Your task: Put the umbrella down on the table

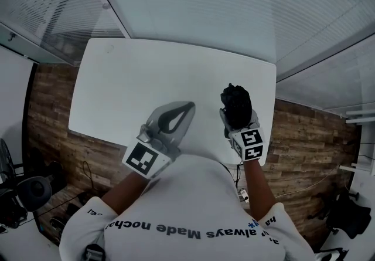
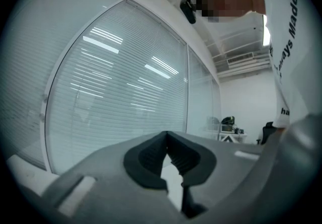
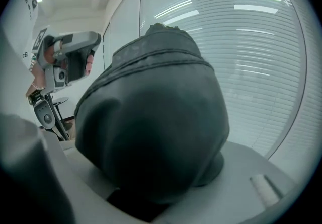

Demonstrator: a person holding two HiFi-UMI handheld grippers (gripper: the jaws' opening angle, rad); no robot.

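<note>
Right gripper (image 1: 239,118) clamped on folded black umbrella (image 1: 236,102) over the table (image 1: 146,72), near its near right corner.
Jaws stand wide against the bundle's sides. Left gripper (image 1: 186,107): jaws together, empty, over the near edge.

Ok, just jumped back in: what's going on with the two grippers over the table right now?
A person stands at the white rounded table with a hand-held gripper in each hand. The right hand-held gripper is clamped on a dark, bundled folding umbrella, holding it over the table's near right part; whether it touches the top yet is not clear. The left hand-held gripper is shut and empty beside it. The umbrella is not yet released.
</note>
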